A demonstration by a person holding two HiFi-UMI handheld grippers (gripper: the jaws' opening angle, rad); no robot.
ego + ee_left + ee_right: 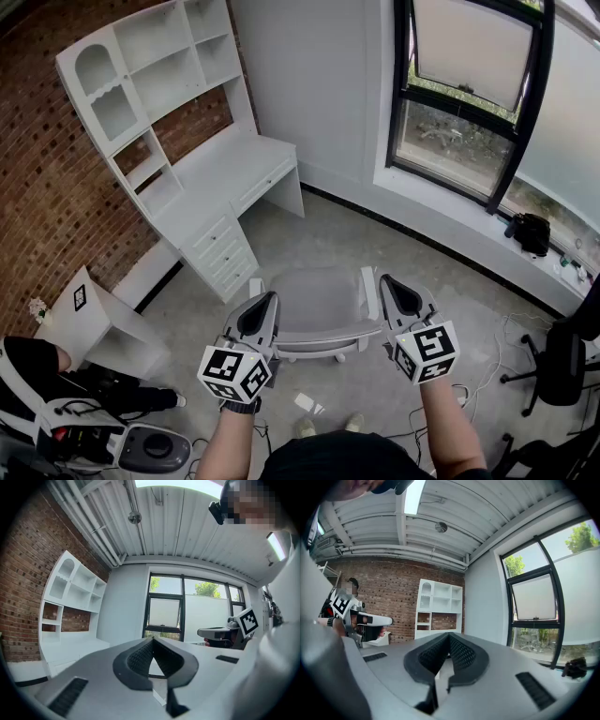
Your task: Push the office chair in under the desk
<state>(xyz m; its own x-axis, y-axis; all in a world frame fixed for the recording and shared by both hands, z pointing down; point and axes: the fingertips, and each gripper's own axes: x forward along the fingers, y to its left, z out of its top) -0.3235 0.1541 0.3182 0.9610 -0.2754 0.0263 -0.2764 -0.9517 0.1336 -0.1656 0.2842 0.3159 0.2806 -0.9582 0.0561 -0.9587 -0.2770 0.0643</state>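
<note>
A light grey office chair [319,314] stands on the concrete floor, a little way out from the white desk [230,178] with its shelf unit at the brick wall. My left gripper [265,302] is held level above the chair's left side, jaws shut with nothing between them. My right gripper [389,286] hovers above the chair's right armrest, also shut and empty. In the left gripper view the shut gripper [152,641] points toward the window, with the desk [70,648] at the left. In the right gripper view the gripper [449,637] points at the desk's shelf unit [438,609].
A drawer unit [223,251] sits under the desk's near end. A small white table [94,323] stands at the left wall, and a person [37,375] sits beside it. A black chair [562,361] and cables [487,375] lie at the right. A window sill [469,211] runs along the far wall.
</note>
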